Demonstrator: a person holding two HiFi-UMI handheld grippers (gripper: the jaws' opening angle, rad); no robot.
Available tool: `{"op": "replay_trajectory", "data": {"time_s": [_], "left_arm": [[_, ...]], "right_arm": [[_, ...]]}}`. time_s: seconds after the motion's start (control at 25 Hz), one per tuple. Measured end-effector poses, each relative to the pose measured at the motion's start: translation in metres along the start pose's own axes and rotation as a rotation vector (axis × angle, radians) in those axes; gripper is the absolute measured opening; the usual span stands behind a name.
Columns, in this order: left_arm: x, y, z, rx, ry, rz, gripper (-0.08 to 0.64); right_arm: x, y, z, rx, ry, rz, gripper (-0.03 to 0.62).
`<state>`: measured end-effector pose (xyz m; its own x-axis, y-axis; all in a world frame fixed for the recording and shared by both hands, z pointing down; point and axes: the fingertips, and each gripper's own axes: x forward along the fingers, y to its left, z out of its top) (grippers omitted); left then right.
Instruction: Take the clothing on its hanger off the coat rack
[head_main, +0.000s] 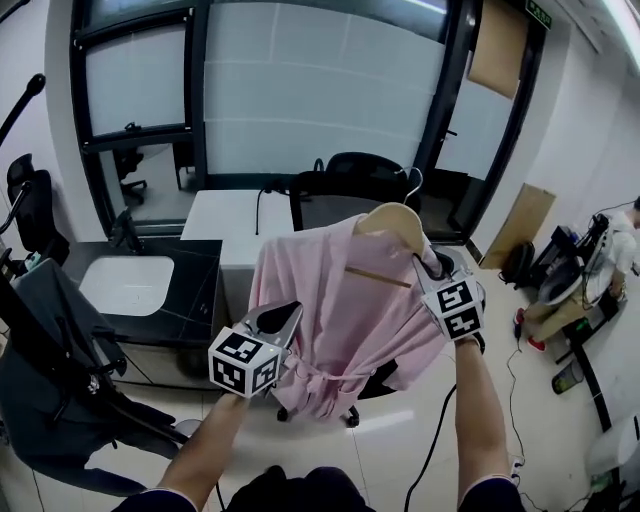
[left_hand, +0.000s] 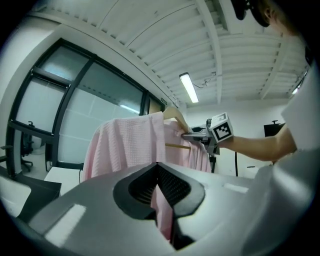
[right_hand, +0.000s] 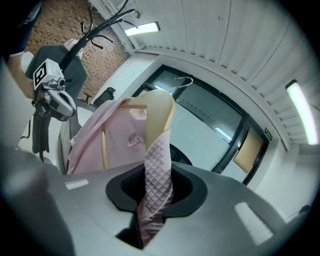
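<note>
A pink waffle-weave garment (head_main: 335, 290) hangs on a wooden hanger (head_main: 395, 218) in mid-air, away from the coat rack (head_main: 22, 105) at the far left. My right gripper (head_main: 432, 268) is shut on the garment's shoulder over the hanger's right arm; in the right gripper view, pink fabric (right_hand: 156, 165) and the hanger end (right_hand: 159, 107) run between the jaws, and the metal hook (right_hand: 182, 82) is free. My left gripper (head_main: 283, 318) is shut on the garment's lower left edge, with a fold of pink cloth (left_hand: 164, 210) pinched between its jaws.
Dark clothing (head_main: 50, 390) hangs on the coat rack at lower left. A black counter with a white basin (head_main: 125, 282), a white desk (head_main: 230, 215) and a black office chair (head_main: 350, 175) stand behind the garment. A person (head_main: 625, 250) is at the far right; a cable (head_main: 435, 440) crosses the floor.
</note>
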<state>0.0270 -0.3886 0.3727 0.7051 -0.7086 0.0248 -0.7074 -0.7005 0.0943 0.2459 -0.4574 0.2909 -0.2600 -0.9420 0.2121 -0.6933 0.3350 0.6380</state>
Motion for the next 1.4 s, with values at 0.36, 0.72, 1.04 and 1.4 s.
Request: {"op": "replay_trajectory", "data": {"time_s": [0.36,0.72,1.04,1.4], "left_arm": [[0.058,0.02,-0.019,-0.025,0.04,-0.023,0.012],[0.145,0.037,-0.024,-0.022,0.05,0.032,0.012],[0.206,0.044,-0.019,-0.02,0.052,0.098,0.012],[0.255,0.06,-0.012,-0.022,0.05,0.149,0.012]], "right_arm": [[0.046,-0.035,-0.036,0.045,0.033,-0.019,0.072],[0.127,-0.09,-0.078,0.081,-0.012,0.026,0.072],[0.186,-0.153,-0.092,0.096,-0.057,0.054,0.072],[0.241,-0.215,-0.088,0.084,-0.092,0.045,0.072]]}}
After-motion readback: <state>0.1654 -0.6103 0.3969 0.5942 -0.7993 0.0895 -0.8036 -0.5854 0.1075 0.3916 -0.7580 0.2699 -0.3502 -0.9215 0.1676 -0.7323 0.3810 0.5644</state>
